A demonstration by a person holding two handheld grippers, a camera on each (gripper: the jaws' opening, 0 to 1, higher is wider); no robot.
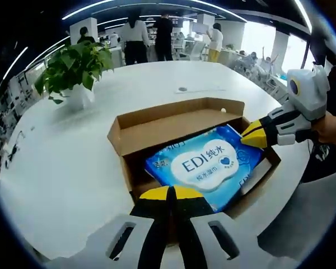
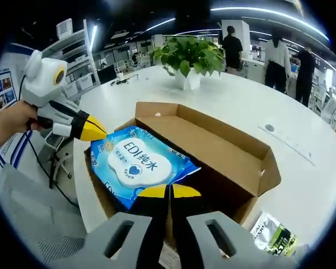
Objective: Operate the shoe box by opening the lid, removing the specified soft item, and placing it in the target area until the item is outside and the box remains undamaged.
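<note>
Shoe box point(image 1: 173, 126) sits open on your white table point(image 1: 73, 162), the blue wipes pack point(image 1: 204, 165) lying inside. Your left gripper point(image 1: 169, 193) and right gripper point(image 2: 169, 191) both have jaws together at the pack's opposite edges. Your right gripper view adds a small green packet point(image 2: 274, 235) beside the box; both show a potted plant point(image 1: 73, 70)

An open brown cardboard shoe box point(image 1: 157, 126) sits on the white worktop point(image 1: 73, 162), flaps raised. A blue wet-wipes pack point(image 1: 204, 165) lies tilted inside, label up.
</note>
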